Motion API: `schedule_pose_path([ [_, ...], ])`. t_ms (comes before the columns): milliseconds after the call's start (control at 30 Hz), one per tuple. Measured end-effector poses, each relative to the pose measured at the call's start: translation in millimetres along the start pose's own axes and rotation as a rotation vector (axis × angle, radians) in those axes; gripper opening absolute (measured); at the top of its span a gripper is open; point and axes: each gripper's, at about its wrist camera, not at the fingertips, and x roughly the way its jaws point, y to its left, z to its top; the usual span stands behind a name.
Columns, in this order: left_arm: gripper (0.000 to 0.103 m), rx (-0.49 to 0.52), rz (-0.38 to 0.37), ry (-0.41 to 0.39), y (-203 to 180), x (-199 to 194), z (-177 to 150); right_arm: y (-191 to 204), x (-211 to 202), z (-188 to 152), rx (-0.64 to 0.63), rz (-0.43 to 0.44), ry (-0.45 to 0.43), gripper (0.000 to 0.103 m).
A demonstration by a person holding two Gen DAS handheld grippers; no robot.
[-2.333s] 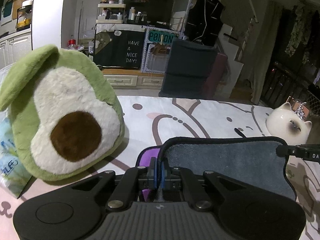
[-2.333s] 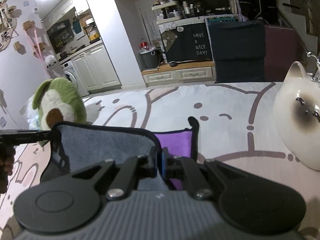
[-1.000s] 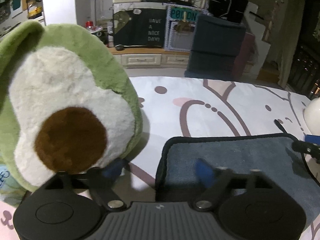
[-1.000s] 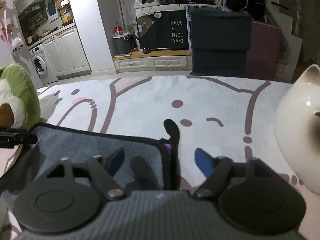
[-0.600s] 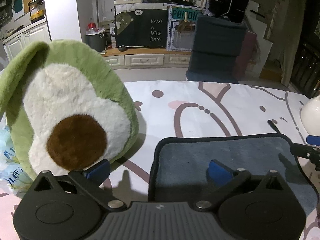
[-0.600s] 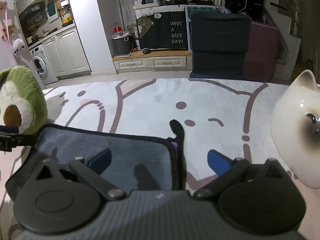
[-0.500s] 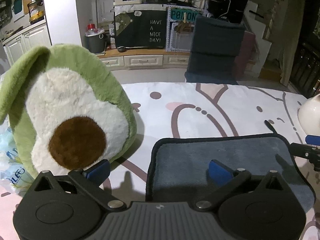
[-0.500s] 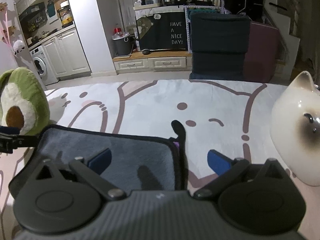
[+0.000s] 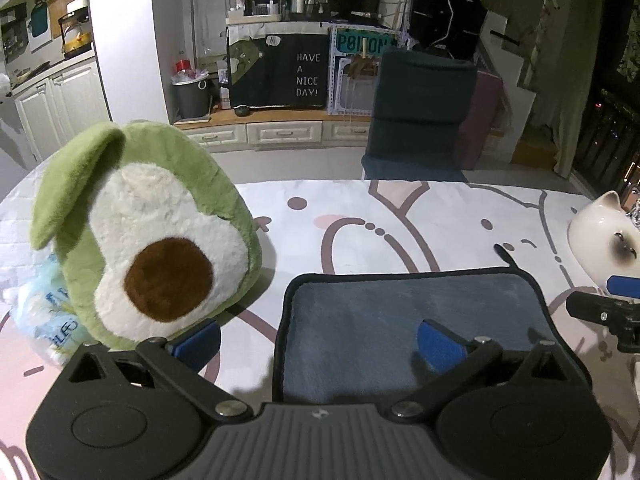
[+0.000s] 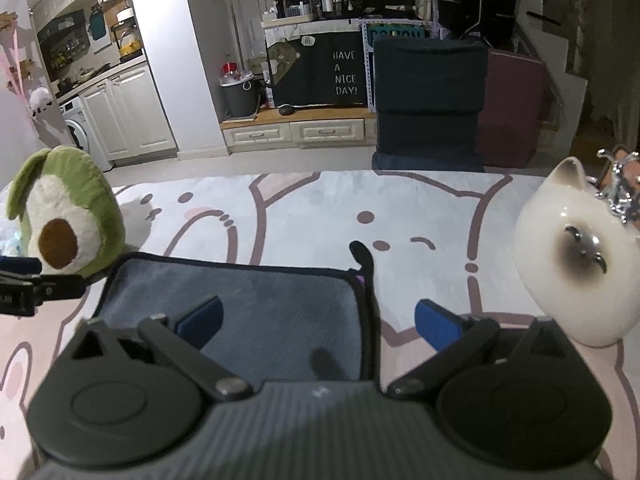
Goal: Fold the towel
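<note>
A grey towel with black trim (image 9: pixel 380 312) lies folded flat on the printed tablecloth (image 9: pixel 420 216); it also shows in the right wrist view (image 10: pixel 260 300). A sliver of its purple underside (image 10: pixel 361 279) peeks out at the far right corner beside a black hanging loop (image 10: pixel 362 258). My left gripper (image 9: pixel 318 338) is open over the towel's left edge, holding nothing. My right gripper (image 10: pixel 318 320) is open over the towel's right edge, holding nothing. Each gripper's tip shows in the other's view.
A green avocado plush (image 9: pixel 140 232) stands left of the towel, with a plastic packet (image 9: pixel 48 312) behind it. A white ceramic cat (image 10: pixel 576 260) stands to the right. Cabinets and a dark chair (image 9: pixel 424 116) lie beyond the table.
Both grippers were shut on the towel's near corners with purple showing; they opened and let go, then drew back and rose a little. The towel now lies flat.
</note>
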Motion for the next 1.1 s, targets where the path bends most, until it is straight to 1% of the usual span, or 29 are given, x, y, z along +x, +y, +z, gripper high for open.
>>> schedule_pose_path([
  [100, 0.103, -0.013, 0.000, -0.005, -2.2, -11.6, -3.0, 3.2, -12.7, -2.1, 0.003, -0.003, -0.013, 0.103],
  [467, 0.103, -0.004, 0.003, -0.040, -14.1, -54.1, -15.0, 12.2, -59.2, -16.0, 0.002, -0.009, -0.065, 0.103],
  [700, 0.103, 0.001, 0.004, -0.061, -20.2, -81.4, -25.5, 17.7, -87.0, -25.5, -0.003, -0.001, -0.086, 0.103],
  [1100, 0.103, 0.011, 0.011, -0.113, -27.3, -134.1, -43.2, 27.0, -132.2, -45.2, -0.002, -0.015, -0.117, 0.103],
])
